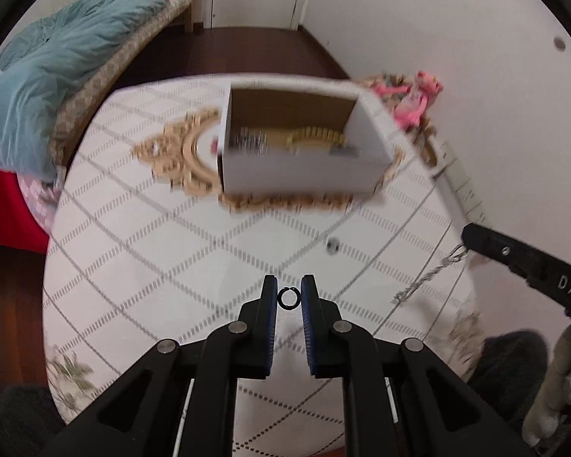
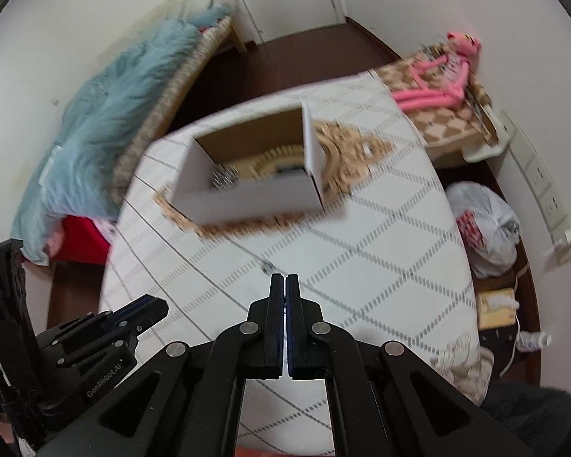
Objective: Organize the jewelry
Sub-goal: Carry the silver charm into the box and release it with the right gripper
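Observation:
My left gripper point(image 1: 289, 289) is shut on a small black ring point(image 1: 288, 298), held between its blue pads above the table. My right gripper point(image 2: 284, 285) is shut; in the left wrist view its tip point(image 1: 470, 237) pinches a silver chain point(image 1: 430, 275) that hangs down toward the table. The chain is hidden in the right wrist view. A white open cardboard box point(image 1: 300, 144) stands at the far middle of the table, also in the right wrist view point(image 2: 247, 186), with gold and silver jewelry inside. A small dark earring or stud point(image 1: 332, 245) lies on the cloth between box and grippers.
The table has a white cloth with grey diamond lines point(image 1: 152, 251) and a gold ornate mat point(image 1: 179, 152) under the box. A bed with a blue blanket point(image 1: 57, 76) is at left. A pink toy point(image 2: 449, 72), a plastic bag point(image 2: 487, 224) and wall sockets point(image 2: 544, 198) are at right.

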`<state>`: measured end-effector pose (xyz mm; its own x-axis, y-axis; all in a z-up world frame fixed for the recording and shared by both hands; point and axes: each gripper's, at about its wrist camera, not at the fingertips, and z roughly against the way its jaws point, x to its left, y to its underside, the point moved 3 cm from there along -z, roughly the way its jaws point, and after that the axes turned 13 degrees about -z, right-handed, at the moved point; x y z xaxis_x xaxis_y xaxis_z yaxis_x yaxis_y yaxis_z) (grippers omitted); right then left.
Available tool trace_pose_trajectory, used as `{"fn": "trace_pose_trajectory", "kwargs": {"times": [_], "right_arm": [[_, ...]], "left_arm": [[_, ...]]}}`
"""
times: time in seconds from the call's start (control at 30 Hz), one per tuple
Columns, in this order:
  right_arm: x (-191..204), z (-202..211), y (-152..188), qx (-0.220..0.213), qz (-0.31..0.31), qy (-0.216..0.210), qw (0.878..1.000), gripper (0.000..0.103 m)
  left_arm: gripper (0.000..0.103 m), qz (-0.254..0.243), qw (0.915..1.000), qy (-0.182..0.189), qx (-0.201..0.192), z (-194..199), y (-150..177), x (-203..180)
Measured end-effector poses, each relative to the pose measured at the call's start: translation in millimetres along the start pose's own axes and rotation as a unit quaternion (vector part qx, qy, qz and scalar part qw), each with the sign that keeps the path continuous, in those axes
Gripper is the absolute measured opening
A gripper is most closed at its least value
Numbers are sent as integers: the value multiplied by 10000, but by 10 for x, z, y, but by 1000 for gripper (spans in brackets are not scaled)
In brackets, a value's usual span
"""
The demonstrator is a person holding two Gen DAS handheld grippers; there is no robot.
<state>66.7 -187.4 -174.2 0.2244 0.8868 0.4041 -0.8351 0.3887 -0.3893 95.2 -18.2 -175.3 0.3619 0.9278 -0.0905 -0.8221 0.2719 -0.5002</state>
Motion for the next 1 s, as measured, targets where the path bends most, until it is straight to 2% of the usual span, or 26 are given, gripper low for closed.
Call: {"fn": "trace_pose_trajectory", "kwargs": {"times": [0.2,0.4,0.57,0.87,0.9,0.93,0.97,1.0], "right_arm": [[364,196,-554,-241,266,-340,9988,0],[695,28,-1138,-303,539,-347,9975,0],[823,-411,-1510,30,553,-171,9983,0],[822,-1133,-1693,761,658,207,9947,1],[811,-1175,-1703,800,645,248,9944,1],[797,-1234,-1710,893,640,265,9936,1],[778,-1277,-1720,952,594,262,9933,1],[757,-1299,-1726,978,575,315,9930,1]], "left_arm": [[10,-37,9992,130,-369,181,-638,161],[10,-60,9989,148,-437,24,-1238,384],[10,18,9995,300,-114,-335,-1518,554],[13,230,9975,345,568,-865,-1690,701],[21,262,9974,320,586,-885,-1712,723],[39,294,9973,321,583,-901,-1731,748],[52,330,9974,272,577,-902,-1751,777],[74,354,9976,209,554,-892,-1764,802]]}}
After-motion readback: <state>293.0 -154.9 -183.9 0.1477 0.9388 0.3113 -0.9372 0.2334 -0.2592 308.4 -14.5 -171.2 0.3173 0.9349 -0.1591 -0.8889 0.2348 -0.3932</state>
